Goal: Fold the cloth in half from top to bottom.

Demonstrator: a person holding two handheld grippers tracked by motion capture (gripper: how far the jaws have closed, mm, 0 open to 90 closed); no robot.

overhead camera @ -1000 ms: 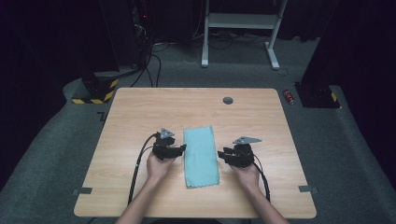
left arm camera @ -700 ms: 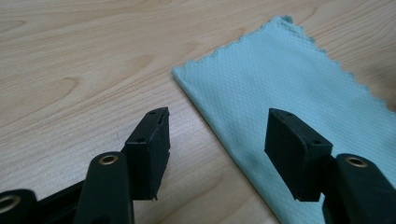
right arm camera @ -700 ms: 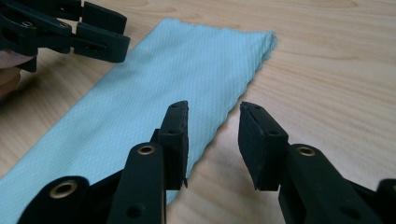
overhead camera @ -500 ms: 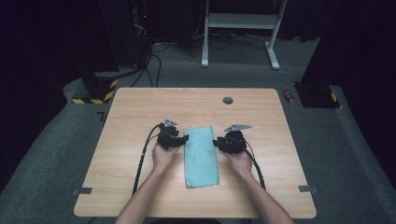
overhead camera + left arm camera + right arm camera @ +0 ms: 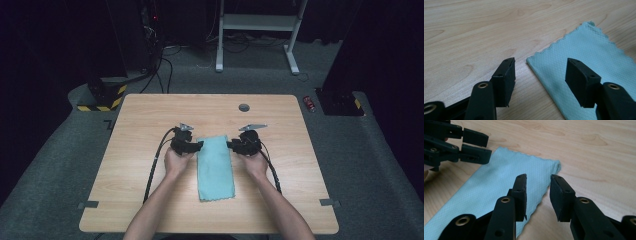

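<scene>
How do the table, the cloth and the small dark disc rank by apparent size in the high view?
1. Table, by far the largest.
2. Light blue cloth, a folded strip between the grippers.
3. Dark disc near the table's far edge, smallest.

High view: fixed above the person's side, facing forward and down, far enough to take in the whole light wooden table [image 5: 150, 120]. Left gripper view: low and close over the tabletop, looking along its black jaws. Right gripper view: equally close and low. All three share the far end of the folded pale turquoise cloth [image 5: 215, 165] [image 5: 586, 47] [image 5: 506, 177].
</scene>
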